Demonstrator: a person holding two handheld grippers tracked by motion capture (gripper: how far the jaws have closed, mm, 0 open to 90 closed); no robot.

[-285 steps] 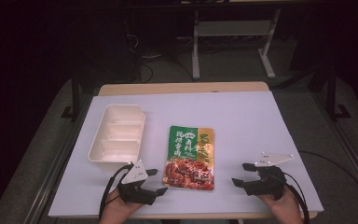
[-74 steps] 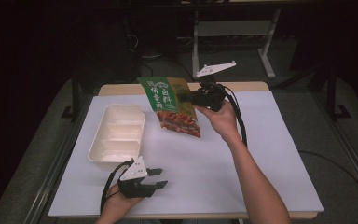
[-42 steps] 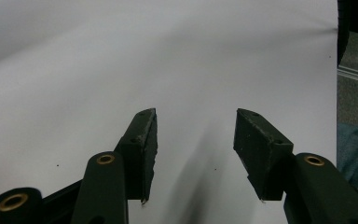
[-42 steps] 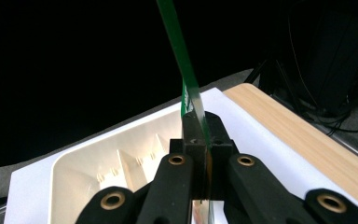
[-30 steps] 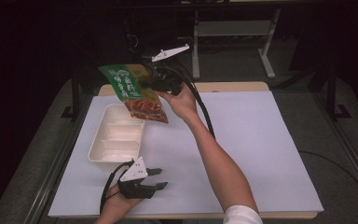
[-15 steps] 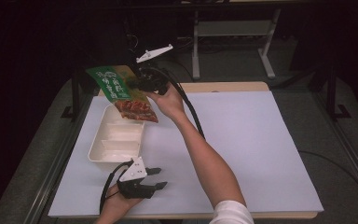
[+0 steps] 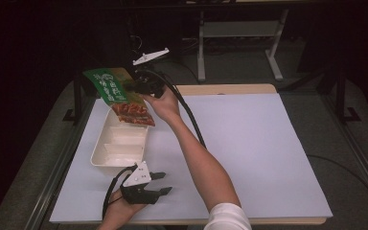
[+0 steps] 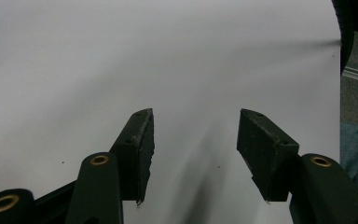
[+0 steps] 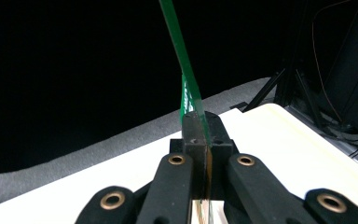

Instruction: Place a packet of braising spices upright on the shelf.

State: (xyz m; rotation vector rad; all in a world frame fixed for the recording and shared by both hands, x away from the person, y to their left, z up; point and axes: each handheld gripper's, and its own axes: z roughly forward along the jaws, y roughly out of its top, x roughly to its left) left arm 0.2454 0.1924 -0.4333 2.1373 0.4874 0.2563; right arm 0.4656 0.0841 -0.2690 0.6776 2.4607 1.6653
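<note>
A green and red food pouch (image 7: 119, 95) hangs tilted over the far end of a white divided tray (image 7: 120, 143). My right gripper (image 7: 133, 86) is shut on the pouch's edge, high above the table's far left. In the right gripper view the pouch (image 9: 182, 70) shows edge-on, pinched between the closed jaws of the right gripper (image 9: 204, 122). My left gripper (image 7: 162, 183) rests open near the table's front edge, just in front of the tray. In the left gripper view the left gripper (image 8: 195, 140) has nothing between its jaws, only white table.
The white-covered table (image 7: 268, 143) spreads wide to the right of the person's reaching forearm (image 7: 201, 163). A cable (image 7: 187, 112) trails from the right gripper along that arm. A metal stand (image 7: 239, 33) stands on the floor beyond the table's far edge.
My right gripper has carried the pouch leftward from mid-table and lowered it over the tray's far end. The left gripper has stayed put.
</note>
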